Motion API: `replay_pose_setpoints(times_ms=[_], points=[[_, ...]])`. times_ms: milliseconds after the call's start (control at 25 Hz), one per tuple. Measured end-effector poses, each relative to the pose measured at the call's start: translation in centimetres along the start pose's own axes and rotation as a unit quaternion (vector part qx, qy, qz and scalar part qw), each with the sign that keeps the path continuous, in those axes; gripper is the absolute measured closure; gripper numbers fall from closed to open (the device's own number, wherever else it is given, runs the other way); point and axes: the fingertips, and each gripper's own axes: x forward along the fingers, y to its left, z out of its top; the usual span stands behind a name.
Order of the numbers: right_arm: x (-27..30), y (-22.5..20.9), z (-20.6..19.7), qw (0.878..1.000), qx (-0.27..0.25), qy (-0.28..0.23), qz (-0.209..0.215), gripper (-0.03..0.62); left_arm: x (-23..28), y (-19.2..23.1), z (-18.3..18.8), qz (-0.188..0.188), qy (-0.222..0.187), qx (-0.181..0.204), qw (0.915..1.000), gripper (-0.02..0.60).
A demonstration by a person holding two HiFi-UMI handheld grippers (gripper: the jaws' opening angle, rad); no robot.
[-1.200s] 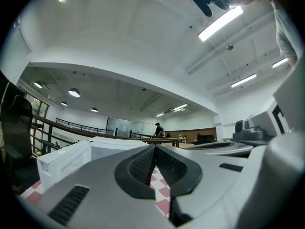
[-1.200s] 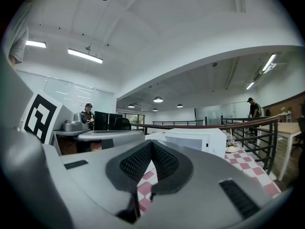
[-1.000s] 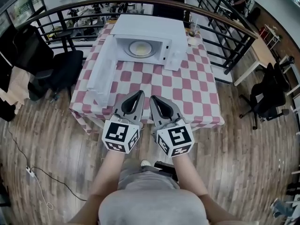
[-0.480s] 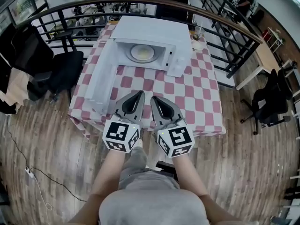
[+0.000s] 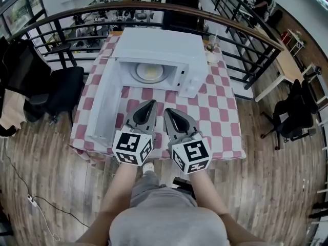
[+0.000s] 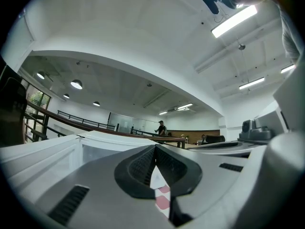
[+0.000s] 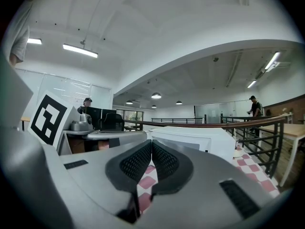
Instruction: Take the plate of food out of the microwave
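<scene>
Red-and-white checked cloth (image 5: 220, 94) covers the table (image 5: 231, 140), where the round pale plate of food (image 5: 150, 72) lies inside the open white microwave (image 5: 159, 42), straight ahead of both grippers and well apart from them. My left gripper (image 5: 152, 103), slightly nearer, and my right gripper (image 5: 167, 111) have jaws pressed together, empty. Neither gripper view shows the plate, and the food is too small to identify.

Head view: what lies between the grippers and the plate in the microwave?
Only bare checkered tablecloth, seen in the head view, separates the left gripper and right gripper from the plate inside the open microwave.
</scene>
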Motion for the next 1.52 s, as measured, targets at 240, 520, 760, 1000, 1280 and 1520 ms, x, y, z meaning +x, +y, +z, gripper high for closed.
replay_pose_setpoints(times_ms=[240, 520, 760, 1000, 1280, 1520], points=[[3.5, -2.6, -0.1, 1.0, 0.011, 0.003, -0.014, 0.568, 3.5, 2.5, -0.1, -0.007, 0.01, -0.002, 0.9999, 0.581], [7.1, -4.7, -0.5, 0.999, 0.02, 0.006, -0.025, 0.568, 6.6, 4.6, -0.5, -0.024, 0.018, -0.006, 0.9995, 0.581], [8.8, -5.8, -1.4, 0.999, 0.026, 0.013, -0.032, 0.568, 8.2, 5.2, -1.2, -0.038, 0.027, 0.019, 0.9988, 0.581], [9.4, -6.6, -2.1, 0.999, 0.03, 0.02, -0.029, 0.568, 9.1, 4.2, -1.5, -0.073, 0.021, 0.009, 0.9971, 0.581], [10.1, -8.1, -2.3, 0.999, 0.032, 0.027, -0.017, 0.568, 10.3, 5.2, -2.4, -0.042, 0.032, -0.006, 0.9986, 0.581], [10.8, -9.2, -2.6, 0.999, 0.03, 0.032, -0.007, 0.568, 11.6, 5.7, -3.3, -0.046, 0.043, -0.058, 0.9963, 0.498]])
